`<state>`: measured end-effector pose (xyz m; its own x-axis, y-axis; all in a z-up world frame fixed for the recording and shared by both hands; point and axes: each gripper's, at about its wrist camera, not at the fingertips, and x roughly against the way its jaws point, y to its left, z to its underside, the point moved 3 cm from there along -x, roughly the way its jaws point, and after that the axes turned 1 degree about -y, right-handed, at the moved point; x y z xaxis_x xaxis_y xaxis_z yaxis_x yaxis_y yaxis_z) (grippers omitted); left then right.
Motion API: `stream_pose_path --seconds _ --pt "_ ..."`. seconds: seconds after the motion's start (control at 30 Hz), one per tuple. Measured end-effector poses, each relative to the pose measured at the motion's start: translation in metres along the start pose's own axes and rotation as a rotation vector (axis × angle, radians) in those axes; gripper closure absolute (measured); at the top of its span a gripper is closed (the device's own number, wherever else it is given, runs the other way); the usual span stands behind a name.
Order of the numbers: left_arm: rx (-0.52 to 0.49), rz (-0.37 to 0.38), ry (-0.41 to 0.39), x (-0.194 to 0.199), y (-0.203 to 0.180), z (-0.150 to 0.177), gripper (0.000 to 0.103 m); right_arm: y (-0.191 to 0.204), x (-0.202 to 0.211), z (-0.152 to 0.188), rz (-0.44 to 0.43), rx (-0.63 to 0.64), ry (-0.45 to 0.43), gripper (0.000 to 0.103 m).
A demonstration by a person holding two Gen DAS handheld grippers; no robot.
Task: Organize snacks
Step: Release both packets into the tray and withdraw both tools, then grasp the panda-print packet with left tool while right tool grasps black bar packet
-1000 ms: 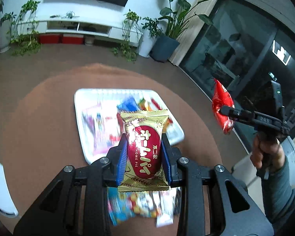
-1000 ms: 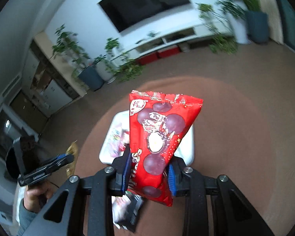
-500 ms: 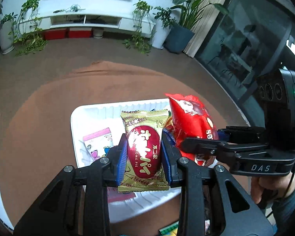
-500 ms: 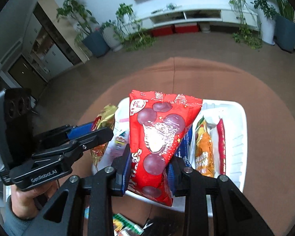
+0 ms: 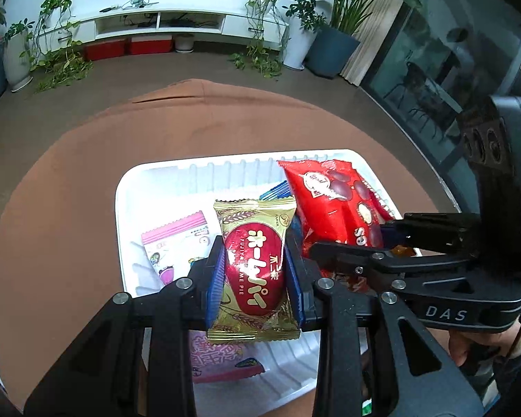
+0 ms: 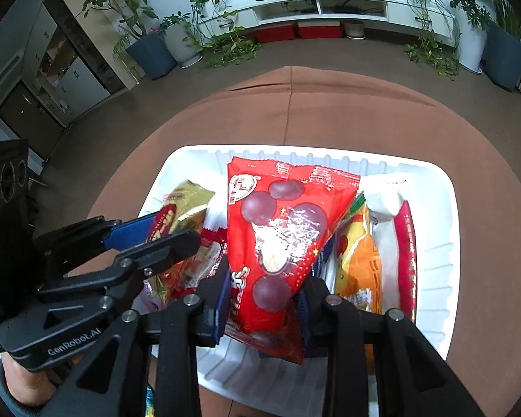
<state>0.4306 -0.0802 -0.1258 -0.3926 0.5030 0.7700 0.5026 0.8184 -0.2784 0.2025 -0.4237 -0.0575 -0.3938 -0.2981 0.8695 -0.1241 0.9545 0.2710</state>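
My left gripper (image 5: 253, 271) is shut on a gold pie packet with a red oval (image 5: 253, 264) and holds it over the white tray (image 5: 198, 170). My right gripper (image 6: 264, 295) is shut on a red chocolate-ball bag (image 6: 281, 236) and holds it over the same tray (image 6: 434, 187). Each gripper shows in the other's view: the right one (image 5: 347, 243) beside the gold packet, the left one (image 6: 153, 232) with the gold packet (image 6: 184, 205). The red bag also shows in the left wrist view (image 5: 333, 201).
The tray holds a pink-striped packet (image 5: 177, 236), an orange packet (image 6: 361, 260), a thin red stick packet (image 6: 408, 253) and a blue packet. It sits on a round brown table (image 5: 69, 173). Plants and a white TV shelf (image 6: 330, 7) stand beyond.
Both grippers have come together from apart and moved forward and down over the tray, each still holding its packet. The tray now fills the view below them.
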Motion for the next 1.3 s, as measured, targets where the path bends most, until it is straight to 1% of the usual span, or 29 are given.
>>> stream_pose_path --seconds 0.17,0.27,0.3,0.37,0.43,0.47,0.5,0.53,0.63,0.67,0.7,0.73,0.77,0.83,0.93,1.03,1.17,1.23,1.3 --pt "0.017 -0.025 -0.001 -0.006 0.006 0.002 0.059 0.000 0.000 -0.001 0.013 0.009 0.000 0.066" --pt "0.015 -0.028 -0.009 -0.003 0.007 0.002 0.054 -0.001 0.003 0.000 0.022 0.008 -0.005 0.062" --pt "0.015 -0.030 -0.012 0.002 0.008 0.008 0.053 -0.001 0.004 0.000 0.023 0.007 -0.007 0.060" --pt "0.020 -0.033 -0.021 0.005 0.010 0.008 0.051 -0.002 0.005 0.000 0.024 0.006 -0.007 0.056" --pt "0.025 -0.037 -0.037 0.014 0.009 0.010 0.048 -0.003 0.009 0.000 0.031 0.005 -0.018 0.046" --pt "0.025 -0.039 -0.043 0.019 0.010 0.012 0.044 -0.003 0.011 0.000 0.032 0.001 -0.023 0.044" --pt "0.022 -0.042 -0.052 0.025 0.009 0.013 0.041 -0.004 0.013 0.000 0.030 -0.004 -0.029 0.039" --pt "0.017 -0.045 -0.059 0.031 0.008 0.014 0.035 -0.004 0.017 0.000 0.027 -0.011 -0.036 0.034" --pt "0.008 -0.059 -0.093 0.056 0.005 0.018 0.023 -0.005 0.030 0.001 0.018 -0.034 -0.068 0.025" --pt "0.008 -0.062 -0.103 0.063 0.005 0.020 0.016 -0.006 0.036 0.002 0.012 -0.043 -0.081 0.024" --pt "0.009 -0.067 -0.115 0.072 0.004 0.022 0.011 -0.006 0.042 0.002 0.006 -0.053 -0.095 0.022" --pt "0.008 -0.074 -0.129 0.080 0.004 0.025 0.002 -0.006 0.051 0.003 -0.005 -0.064 -0.113 0.021" --pt "0.006 -0.079 -0.143 0.088 0.002 0.028 0.000 -0.006 0.061 0.004 -0.019 -0.076 -0.139 0.020" --pt "0.000 -0.086 -0.169 0.105 0.001 0.038 0.000 -0.006 0.082 0.010 -0.042 -0.098 -0.187 0.014" --pt "-0.011 -0.098 -0.197 0.129 -0.004 0.052 0.000 -0.007 0.110 0.026 -0.081 -0.131 -0.248 0.010" --pt "-0.038 -0.103 -0.229 0.150 -0.015 0.073 0.000 -0.006 0.132 0.057 -0.110 -0.147 -0.281 0.007" --pt "-0.066 -0.100 -0.252 0.175 -0.029 0.111 0.000 -0.006 0.141 0.109 -0.109 -0.160 -0.281 0.007" --pt "-0.100 -0.107 -0.249 0.181 -0.040 0.132 0.000 -0.007 0.139 0.140 -0.092 -0.175 -0.262 0.007" --pt "-0.105 -0.101 -0.243 0.184 -0.047 0.153 0.000 -0.012 0.135 0.163 -0.069 -0.194 -0.247 0.007"
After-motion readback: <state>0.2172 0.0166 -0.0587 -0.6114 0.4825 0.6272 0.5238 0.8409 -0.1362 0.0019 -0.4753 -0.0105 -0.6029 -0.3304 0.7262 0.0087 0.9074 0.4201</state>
